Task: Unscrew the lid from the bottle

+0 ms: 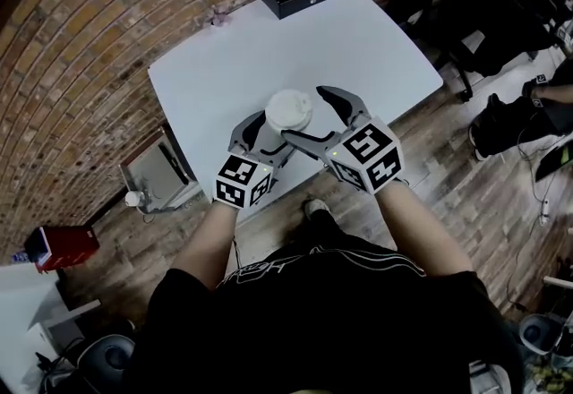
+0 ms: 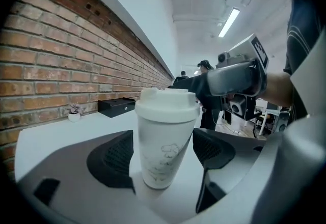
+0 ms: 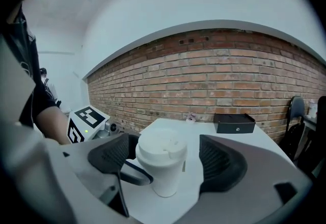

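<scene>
Left gripper [image 2: 165, 154] clamps the bottle [image 2: 164, 134] (upright), right gripper [image 3: 168, 158] with jaws spread flanks its lid [image 3: 162, 146]

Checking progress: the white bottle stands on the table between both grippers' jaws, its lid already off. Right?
No: the lid is still on the bottle, as the right gripper view shows. The bottle does stand on the table between the jaws of the left gripper and the right gripper.
</scene>
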`<state>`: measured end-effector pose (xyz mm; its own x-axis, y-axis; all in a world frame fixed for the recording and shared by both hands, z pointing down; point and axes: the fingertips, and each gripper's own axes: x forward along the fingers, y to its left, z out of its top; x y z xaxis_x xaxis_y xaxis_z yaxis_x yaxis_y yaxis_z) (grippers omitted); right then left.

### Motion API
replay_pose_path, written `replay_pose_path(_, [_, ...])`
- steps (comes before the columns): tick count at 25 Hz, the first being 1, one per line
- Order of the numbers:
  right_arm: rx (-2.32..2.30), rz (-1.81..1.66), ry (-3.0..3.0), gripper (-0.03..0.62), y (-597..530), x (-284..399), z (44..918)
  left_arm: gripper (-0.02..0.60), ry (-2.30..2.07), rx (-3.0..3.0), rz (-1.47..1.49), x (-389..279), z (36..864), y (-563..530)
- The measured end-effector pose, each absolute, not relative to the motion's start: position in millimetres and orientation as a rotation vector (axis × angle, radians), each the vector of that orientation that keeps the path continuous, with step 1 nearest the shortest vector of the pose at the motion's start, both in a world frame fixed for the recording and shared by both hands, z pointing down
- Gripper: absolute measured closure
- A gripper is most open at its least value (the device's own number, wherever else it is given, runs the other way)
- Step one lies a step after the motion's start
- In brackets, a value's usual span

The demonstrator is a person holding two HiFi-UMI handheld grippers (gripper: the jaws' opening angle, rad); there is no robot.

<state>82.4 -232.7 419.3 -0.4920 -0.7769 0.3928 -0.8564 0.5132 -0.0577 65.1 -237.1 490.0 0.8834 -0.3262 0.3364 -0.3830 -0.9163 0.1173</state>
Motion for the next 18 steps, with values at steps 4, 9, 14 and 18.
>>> replay_pose_path(4, [1.328,0.335,-2.44,0.213,-240,80,428,0.218,-0.514,2.891,0.45,76,491,-236])
replay_pose_path(9, [1.298,0.316,-2.44,0.256,-240,76,431,0.216,-0.504,2.899,0.437,75,491,-235])
replay_pose_path(14, [1.275,0.316,-2.457,0.266,-241,76,433,0.216,-0.505,2.893,0.445,74,493,-236])
replay_pose_path(18, [1.199,0.323,-2.474,0.269,-240,76,433,0.216,-0.5,2.89,0.458,75,493,-235])
